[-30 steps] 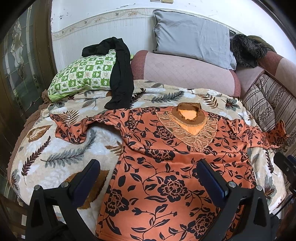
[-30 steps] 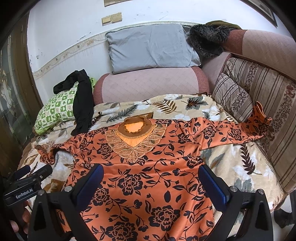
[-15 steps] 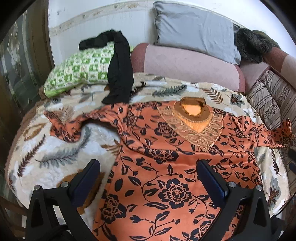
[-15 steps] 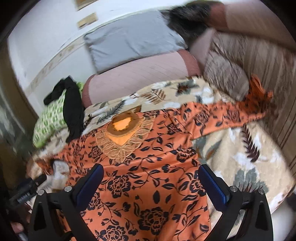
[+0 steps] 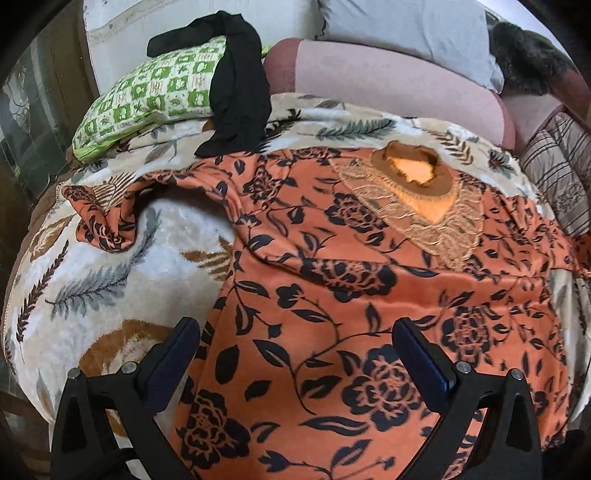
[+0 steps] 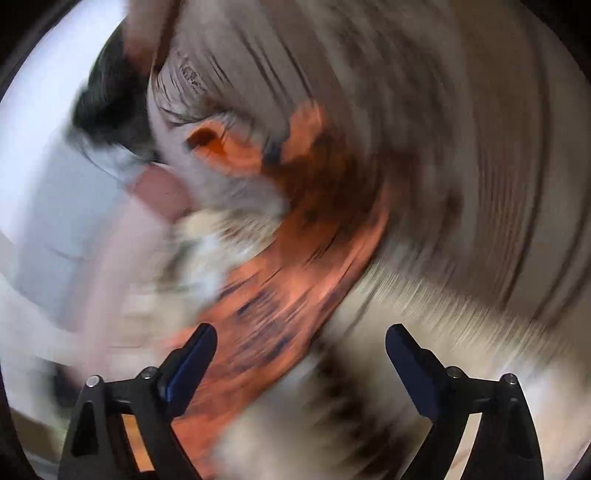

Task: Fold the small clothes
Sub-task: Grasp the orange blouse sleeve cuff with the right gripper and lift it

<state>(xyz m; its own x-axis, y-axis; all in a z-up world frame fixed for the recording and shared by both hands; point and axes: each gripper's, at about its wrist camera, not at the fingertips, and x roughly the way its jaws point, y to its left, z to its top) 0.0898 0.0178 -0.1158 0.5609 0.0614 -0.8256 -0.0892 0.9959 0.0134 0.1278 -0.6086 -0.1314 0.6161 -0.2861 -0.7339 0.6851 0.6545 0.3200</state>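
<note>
a: lying flat across the leaf-print blanket (image 5: 110, 273), the orange floral top (image 5: 351, 295), lace neckline (image 5: 417, 206) pointing toward the far side, near the pink bolster (image 5: 388, 81).
b: and the left sleeve (image 5: 122, 206)?
a: bunching up at the left, partly lifting off the blanket, well apart from the claws.
b: left claw (image 5: 295, 354)?
a: hovering above the near hem with fingers (image 5: 173, 358) spread wide, gripping nothing.
b: right claw (image 6: 301, 360)?
a: also standing wide apart, holding nothing; heavily blurring in the right wrist view, showing only an orange streak of the top (image 6: 295, 266) running between pale smears.
b: anything else around?
a: draping over the green checked pillow (image 5: 155, 88) at the far left, a black garment (image 5: 236, 96), its lower end just touching the top's shoulder. leaning against the far wall, a grey pillow (image 5: 406, 26).
</note>
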